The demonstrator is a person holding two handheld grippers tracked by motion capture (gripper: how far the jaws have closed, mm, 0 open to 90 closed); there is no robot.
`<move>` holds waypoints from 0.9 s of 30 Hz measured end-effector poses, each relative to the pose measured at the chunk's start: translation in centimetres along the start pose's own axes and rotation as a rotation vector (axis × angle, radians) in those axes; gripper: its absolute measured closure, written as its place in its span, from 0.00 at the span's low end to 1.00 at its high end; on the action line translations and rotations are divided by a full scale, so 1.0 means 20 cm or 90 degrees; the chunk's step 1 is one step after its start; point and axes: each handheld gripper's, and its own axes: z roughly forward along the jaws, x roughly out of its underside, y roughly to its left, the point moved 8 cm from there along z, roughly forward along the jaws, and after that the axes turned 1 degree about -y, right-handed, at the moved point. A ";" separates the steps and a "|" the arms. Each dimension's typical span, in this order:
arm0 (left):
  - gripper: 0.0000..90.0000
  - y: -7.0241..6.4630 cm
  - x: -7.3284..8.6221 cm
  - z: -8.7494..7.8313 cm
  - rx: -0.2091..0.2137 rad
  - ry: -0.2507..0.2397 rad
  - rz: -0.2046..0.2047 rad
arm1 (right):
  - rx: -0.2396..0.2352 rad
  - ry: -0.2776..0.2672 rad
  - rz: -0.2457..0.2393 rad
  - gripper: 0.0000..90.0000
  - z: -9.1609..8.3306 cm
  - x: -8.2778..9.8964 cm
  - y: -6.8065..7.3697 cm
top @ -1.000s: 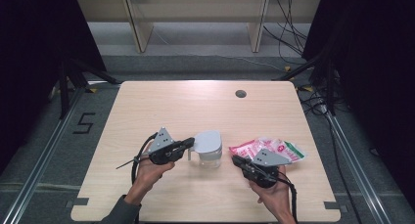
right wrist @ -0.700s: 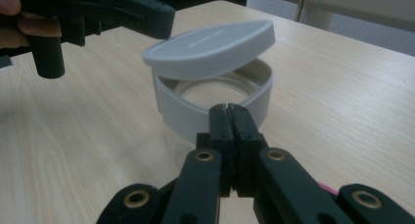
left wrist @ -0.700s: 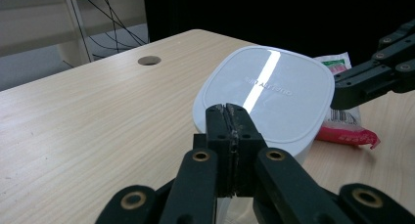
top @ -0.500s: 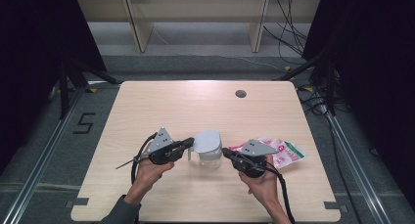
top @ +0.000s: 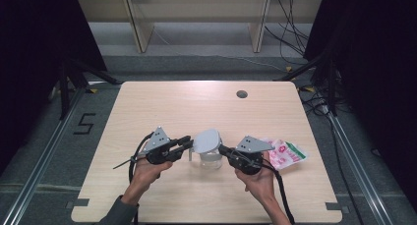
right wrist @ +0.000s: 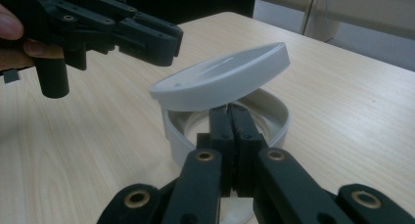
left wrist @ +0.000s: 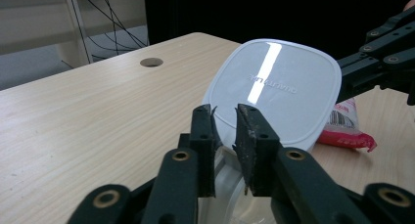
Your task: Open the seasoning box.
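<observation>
White lid [top: 207,139] now tilted; left tongs [left wrist: 226,121] just parted, right tongs [right wrist: 230,117] together.

Floor left of table is showing taped numeral "5" [top: 84,123]. Lid [left wrist: 274,89] is carrying embossed wording, illegible. Snack packet [left wrist: 345,123] is showing a barcode, print unreadable.

Overhead light brightens the table [top: 162,107], dark surroundings, glare streaks the lid [left wrist: 274,82] (near jaws blurred).
</observation>
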 end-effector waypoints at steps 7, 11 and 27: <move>0.65 -0.01 0.03 -0.06 -0.002 0.018 0.011 | -0.006 0.002 -0.005 1.00 0.02 -0.02 0.01; 0.60 -0.01 0.05 -0.08 -0.005 0.025 0.020 | -0.014 0.006 0.002 1.00 0.02 -0.02 0.01; 0.38 -0.04 0.15 -0.20 -0.023 0.017 0.024 | -0.027 -0.011 -0.007 1.00 0.07 -0.09 0.06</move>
